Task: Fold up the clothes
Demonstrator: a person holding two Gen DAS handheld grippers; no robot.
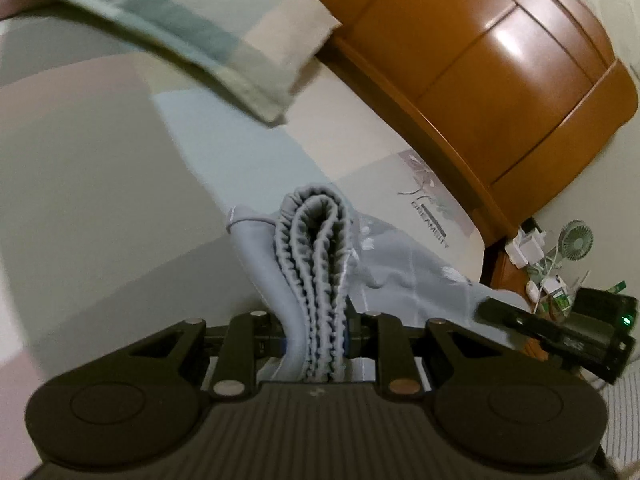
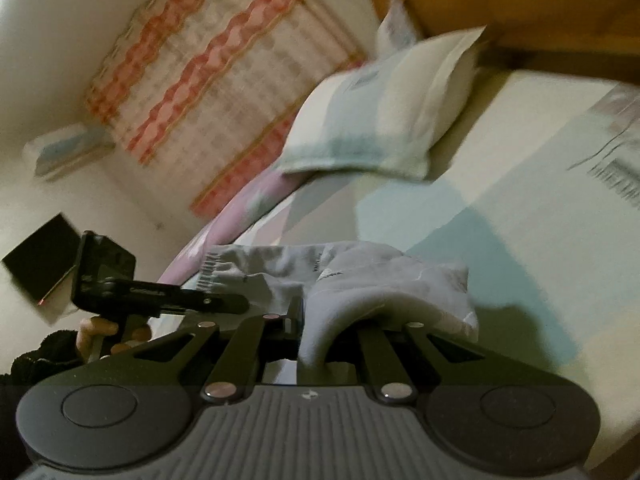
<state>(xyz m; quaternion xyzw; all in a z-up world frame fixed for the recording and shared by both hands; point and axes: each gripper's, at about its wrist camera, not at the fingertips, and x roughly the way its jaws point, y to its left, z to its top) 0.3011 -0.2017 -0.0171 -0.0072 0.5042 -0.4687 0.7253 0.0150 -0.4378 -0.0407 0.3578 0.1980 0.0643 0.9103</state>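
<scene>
Fabric, pale grey-blue garment, fills the lower centre of the left wrist view: a gathered elastic edge, doubled into several ruffled layers, is pinched between the jaws of the left gripper. The rest trails toward the lower right over the bedsheet, printed with small white marks. In the right wrist view the right gripper is clamped on a thick grey fold of the same garment, whose far part is bunched and blurred. At left of that view the left gripper and a hand with a dark sleeve show, partly cut off. Farther up lie a pillow and an orange wooden headboard; the patterned curtain is smeared by motion.
</scene>
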